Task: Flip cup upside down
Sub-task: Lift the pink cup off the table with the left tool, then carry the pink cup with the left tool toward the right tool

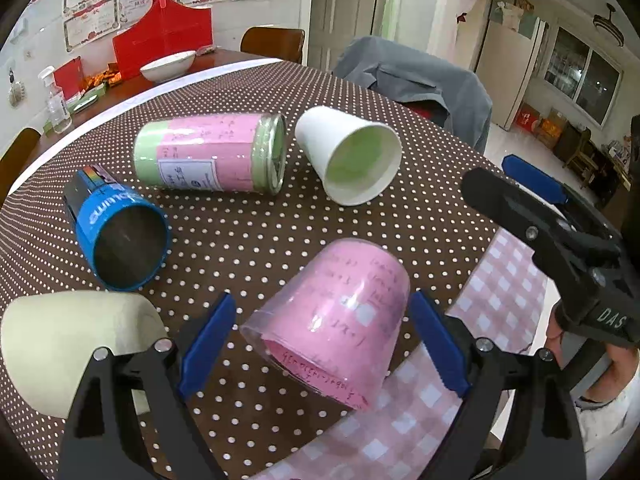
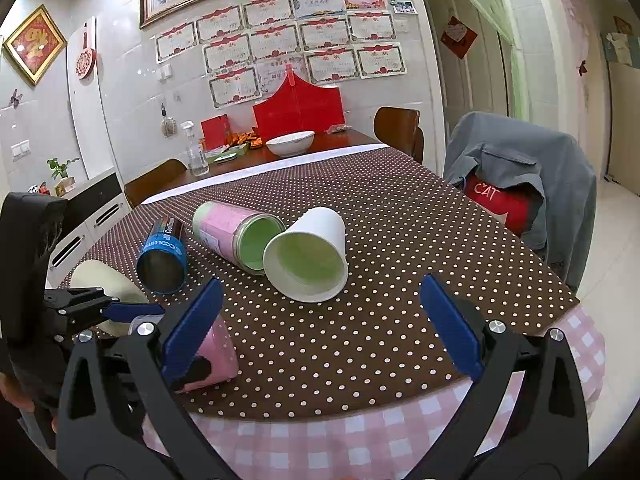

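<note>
Several cups lie on their sides on the dotted brown tablecloth (image 1: 248, 232). A clear cup lined with pink paper (image 1: 332, 320) lies between the open fingers of my left gripper (image 1: 320, 344), mouth toward the camera; the blue pads (image 1: 208, 344) do not touch it. It shows partly in the right wrist view (image 2: 216, 352). A white paper cup (image 1: 348, 156) (image 2: 306, 254), a pink and green jar (image 1: 212, 152) (image 2: 236, 236) and a blue cup (image 1: 120, 236) (image 2: 162, 258) lie further back. My right gripper (image 2: 320, 328) is open and empty above the table's near edge.
A cream-coloured cup (image 1: 76, 344) lies at the left, beside my left gripper. A pink checked cloth (image 2: 360, 432) hangs over the near table edge. A chair with a grey jacket (image 2: 520, 176) stands at the right. A white bowl (image 2: 290, 142) sits on the far table.
</note>
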`<action>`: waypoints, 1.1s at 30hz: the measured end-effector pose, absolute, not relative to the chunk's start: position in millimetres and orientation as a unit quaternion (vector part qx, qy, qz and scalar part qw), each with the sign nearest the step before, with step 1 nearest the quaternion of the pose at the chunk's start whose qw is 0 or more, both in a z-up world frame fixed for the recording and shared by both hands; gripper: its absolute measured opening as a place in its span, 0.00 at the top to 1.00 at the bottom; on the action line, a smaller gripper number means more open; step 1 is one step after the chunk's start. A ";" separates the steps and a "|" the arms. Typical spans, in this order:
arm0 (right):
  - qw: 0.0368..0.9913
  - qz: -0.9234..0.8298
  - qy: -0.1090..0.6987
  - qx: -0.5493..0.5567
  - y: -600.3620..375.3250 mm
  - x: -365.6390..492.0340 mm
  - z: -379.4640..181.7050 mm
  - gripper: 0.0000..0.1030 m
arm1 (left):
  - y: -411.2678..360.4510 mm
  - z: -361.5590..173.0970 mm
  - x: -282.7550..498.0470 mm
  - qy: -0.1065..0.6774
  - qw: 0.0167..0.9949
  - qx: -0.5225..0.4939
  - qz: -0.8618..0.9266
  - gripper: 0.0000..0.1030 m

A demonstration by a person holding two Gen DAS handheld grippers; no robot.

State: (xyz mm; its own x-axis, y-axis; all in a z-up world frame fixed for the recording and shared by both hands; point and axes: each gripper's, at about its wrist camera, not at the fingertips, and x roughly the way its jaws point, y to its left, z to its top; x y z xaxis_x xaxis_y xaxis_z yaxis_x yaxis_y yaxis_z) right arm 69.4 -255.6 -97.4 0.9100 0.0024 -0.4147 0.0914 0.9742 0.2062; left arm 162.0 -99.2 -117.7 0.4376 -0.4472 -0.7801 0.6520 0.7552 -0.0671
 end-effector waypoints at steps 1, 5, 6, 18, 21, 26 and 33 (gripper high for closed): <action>0.971 -0.023 0.211 0.111 -255.4 69.5 -97.7 0.06 | -99.4 -119.2 162.3 0.419 0.838 0.122 -0.328 0.15; 0.971 -0.023 0.211 0.109 -255.1 70.5 -97.3 0.06 | -100.2 -126.4 163.1 0.435 0.833 0.115 -0.321 0.15; 0.971 -0.023 0.211 0.108 -254.9 71.0 -97.2 0.06 | -100.1 -126.7 162.3 0.435 0.835 0.114 -0.318 0.15; 0.972 -0.019 0.210 0.106 -255.4 74.5 -98.0 0.06 | -92.6 -127.5 148.6 0.422 0.888 0.017 -0.180 0.20; 0.972 -0.018 0.209 0.105 -257.5 73.9 -98.3 0.06 | -87.9 -128.6 149.2 0.416 0.898 -0.031 -0.139 0.20; 0.972 -0.020 0.211 0.105 -262.6 78.1 -99.1 0.06 | -96.0 -130.2 146.6 0.410 0.902 -0.065 -0.118 0.20; 0.971 -0.017 0.211 0.111 -266.8 78.6 -98.5 0.06 | -98.1 -131.9 152.3 0.429 0.886 -0.056 -0.164 0.19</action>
